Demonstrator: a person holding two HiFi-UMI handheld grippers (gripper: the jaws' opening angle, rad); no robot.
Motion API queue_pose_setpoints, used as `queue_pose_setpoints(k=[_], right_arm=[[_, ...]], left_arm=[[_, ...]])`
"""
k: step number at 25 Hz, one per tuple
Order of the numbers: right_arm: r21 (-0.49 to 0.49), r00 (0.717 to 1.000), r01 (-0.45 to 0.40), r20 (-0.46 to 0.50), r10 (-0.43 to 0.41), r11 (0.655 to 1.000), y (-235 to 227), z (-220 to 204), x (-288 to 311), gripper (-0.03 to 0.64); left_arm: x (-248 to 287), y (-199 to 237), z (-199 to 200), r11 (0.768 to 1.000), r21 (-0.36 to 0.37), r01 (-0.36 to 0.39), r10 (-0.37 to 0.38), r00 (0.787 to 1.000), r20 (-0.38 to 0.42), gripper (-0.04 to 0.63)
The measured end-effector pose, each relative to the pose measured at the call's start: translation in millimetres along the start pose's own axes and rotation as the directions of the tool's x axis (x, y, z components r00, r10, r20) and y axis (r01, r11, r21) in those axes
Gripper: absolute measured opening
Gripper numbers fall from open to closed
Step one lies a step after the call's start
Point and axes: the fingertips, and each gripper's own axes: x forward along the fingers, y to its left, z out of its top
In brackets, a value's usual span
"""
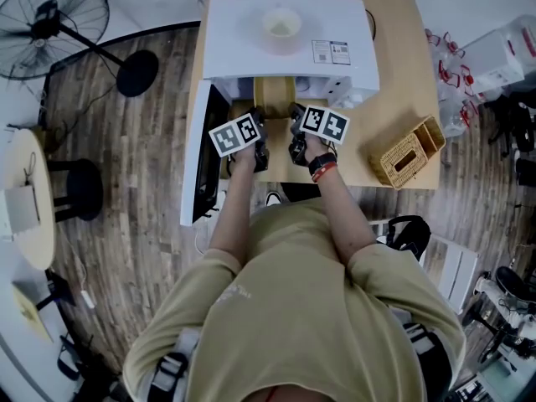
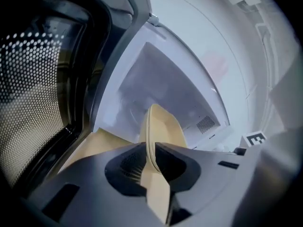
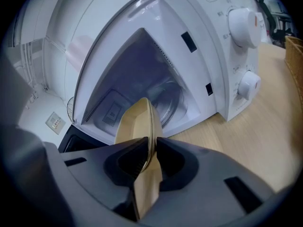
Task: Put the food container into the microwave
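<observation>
A pale yellow food container (image 1: 274,97) hangs in the mouth of the white microwave (image 1: 289,36), held from both sides. My left gripper (image 1: 260,132) is shut on the container's left rim (image 2: 152,141), with the microwave's cavity (image 2: 165,86) straight ahead. On the other side my right gripper (image 1: 295,131) is shut on the right rim (image 3: 144,136); the glass turntable (image 3: 168,100) shows inside the cavity beyond it. The microwave door (image 1: 199,153) stands swung open to the left.
The microwave sits on a light wooden table (image 1: 394,65) with a wicker basket (image 1: 408,152) to its right. Two white knobs (image 3: 244,22) are on its control panel. A small bowl (image 1: 281,25) rests on top. A floor fan (image 1: 50,23) stands far left.
</observation>
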Motion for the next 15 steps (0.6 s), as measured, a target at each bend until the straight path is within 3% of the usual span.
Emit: queue_pose_setpoints(k=[15], right_arm=[[-0.038, 0.999, -0.01, 0.035, 0.011, 0.999, 11.5, 35.5, 21.6, 0.075]], left_arm=[[22.1, 0.1, 34.9, 1.0, -0.02, 0.011, -0.011, 0.999, 0.045, 0.057]])
